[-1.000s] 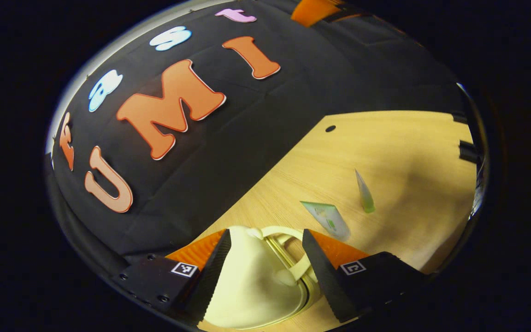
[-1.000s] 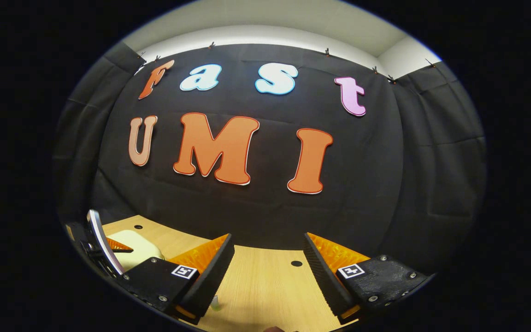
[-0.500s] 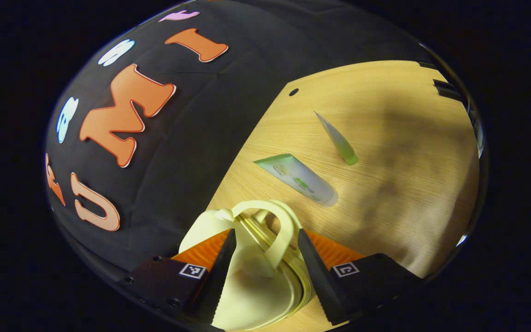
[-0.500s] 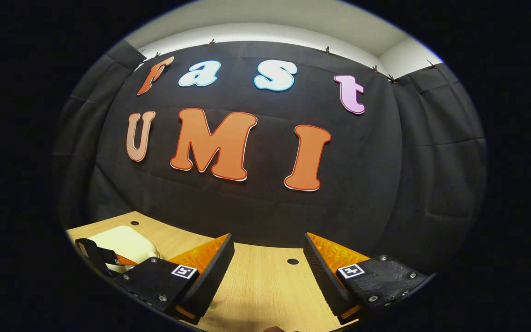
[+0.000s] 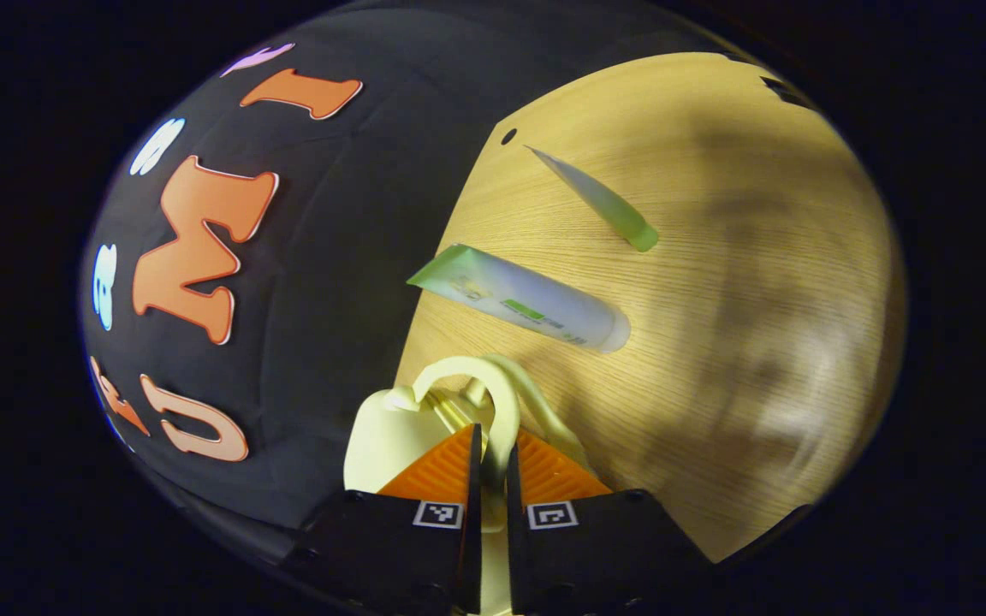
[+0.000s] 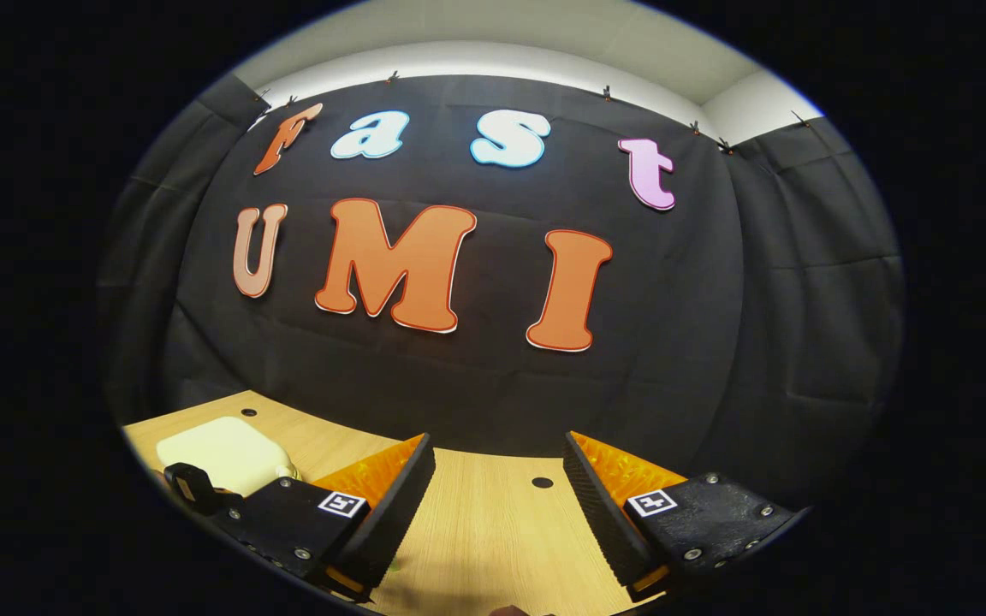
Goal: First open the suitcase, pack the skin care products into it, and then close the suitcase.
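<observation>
Tabletop (image 5: pixel 715 359): left hand-held gripper (image 5: pixel 493 453) pinches suitcase handle (image 5: pixel 506 411)

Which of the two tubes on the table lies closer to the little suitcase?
The wide white tube with the green crimped end. It lies just beyond the suitcase handle, which the left gripper pinches. The slim green-capped tube lies farther off.

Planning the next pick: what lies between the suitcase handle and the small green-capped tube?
In the left gripper view, the larger tube lies on the table between the handle and the small tube.
</observation>
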`<state>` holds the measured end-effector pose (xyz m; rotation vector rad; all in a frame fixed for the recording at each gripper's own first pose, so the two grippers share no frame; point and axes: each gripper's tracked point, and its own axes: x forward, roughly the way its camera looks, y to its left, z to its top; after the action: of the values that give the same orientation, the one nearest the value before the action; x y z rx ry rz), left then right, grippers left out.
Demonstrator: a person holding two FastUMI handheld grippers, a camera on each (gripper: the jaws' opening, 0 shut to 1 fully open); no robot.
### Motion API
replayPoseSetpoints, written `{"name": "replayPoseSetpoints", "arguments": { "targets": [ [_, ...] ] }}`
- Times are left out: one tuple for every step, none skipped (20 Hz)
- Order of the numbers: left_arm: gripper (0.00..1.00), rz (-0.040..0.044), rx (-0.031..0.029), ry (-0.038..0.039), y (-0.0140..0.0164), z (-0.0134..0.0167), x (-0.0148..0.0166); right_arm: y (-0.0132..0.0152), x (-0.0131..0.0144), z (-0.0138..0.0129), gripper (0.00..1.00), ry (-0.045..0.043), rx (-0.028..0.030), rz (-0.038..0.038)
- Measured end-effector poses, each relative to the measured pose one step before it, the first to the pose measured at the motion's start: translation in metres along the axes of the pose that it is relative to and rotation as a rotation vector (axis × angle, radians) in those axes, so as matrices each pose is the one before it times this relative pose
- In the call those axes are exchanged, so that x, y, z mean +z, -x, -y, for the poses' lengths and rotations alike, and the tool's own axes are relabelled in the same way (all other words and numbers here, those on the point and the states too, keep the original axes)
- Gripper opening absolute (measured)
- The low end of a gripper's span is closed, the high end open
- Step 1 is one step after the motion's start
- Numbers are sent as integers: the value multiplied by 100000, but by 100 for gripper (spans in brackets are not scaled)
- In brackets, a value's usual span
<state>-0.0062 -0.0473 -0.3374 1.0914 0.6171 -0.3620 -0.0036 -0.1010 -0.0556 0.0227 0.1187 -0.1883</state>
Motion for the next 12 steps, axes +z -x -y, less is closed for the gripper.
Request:
{"name": "replayPoseSetpoints", "arguments": {
  "targets": [
    [13,1835,3520,1142,2500,-1046,470,144,-15,-45,95,261,87,-129],
    [1,2310,1795,4384,-27,-640,486,65,-90,-57,96,310,-22,-201],
    [1,1304,523,6368,617,-454,158,80,-12,-157,95,230,192,-309],
    [1,1950,1090,5850,383,-768,288,-145,-154,-310,96,198,211,-401],
    [1,956,1245,4222,-6,-774,135,-4,11,-203,95,-24,415,-317],
    [1,1364,2092,3352,336,-1038,374,-33,-138,-399,95,-108,672,-432],
    [1,770,1734,3201,562,-1172,124,-78,80,-483,95,-149,753,-288],
    [1,970,1778,3640,525,-912,225,-215,52,-651,95,-62,1063,-174],
    [1,192,1254,4049,724,-1219,-179,11,166,-472,95,176,859,181],
    [1,845,1861,4160,351,-1456,-87,-58,128,-610,95,411,950,207],
    [1,346,1717,3744,251,-1204,-204,-151,166,-665,95,537,914,220],
    [1,1090,2175,3688,227,-1164,31,44,35,-571,95,484,975,33]
  ]
}}
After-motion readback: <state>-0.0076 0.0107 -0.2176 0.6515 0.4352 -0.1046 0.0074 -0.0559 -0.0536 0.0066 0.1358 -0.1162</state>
